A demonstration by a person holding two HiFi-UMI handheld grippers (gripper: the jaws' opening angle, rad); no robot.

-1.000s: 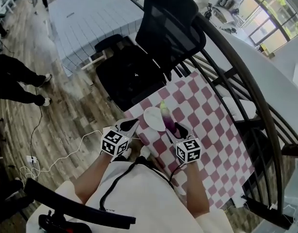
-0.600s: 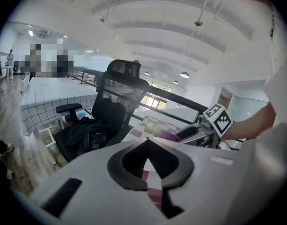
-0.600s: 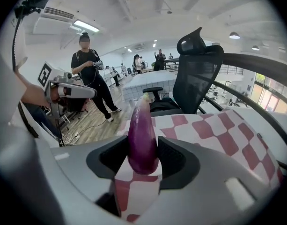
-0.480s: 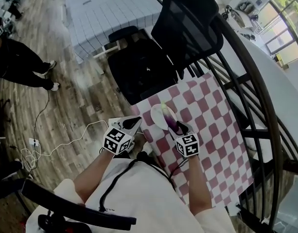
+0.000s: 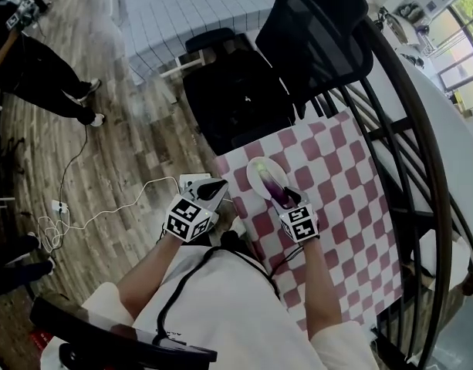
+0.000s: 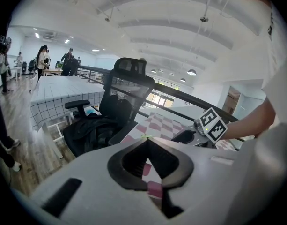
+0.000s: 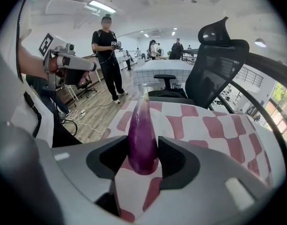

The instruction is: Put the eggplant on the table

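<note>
Right gripper (image 7: 143, 150): jaws wide, pads pressed on both flanks of the eggplant (image 7: 142, 134) at its fat, rounded end. Nothing else is held.

Left gripper (image 6: 146, 140): tips are brought together, nothing between them. It is held off to the side of the right gripper, over the table edge.

Eggplant: carried in the right jaws, low over a white plate (image 5: 258, 173) on the checkered table (image 5: 332, 177). Contact with the plate cannot be confirmed.

Handling, as judged: light, firm with slight give, glossy skin likely slippery. The taper could let it slide forward out of the pads, so the thick end is the better hold.

Axis: the long axis runs straight out along the jaws, narrow tip pointing away from the gripper.
</note>
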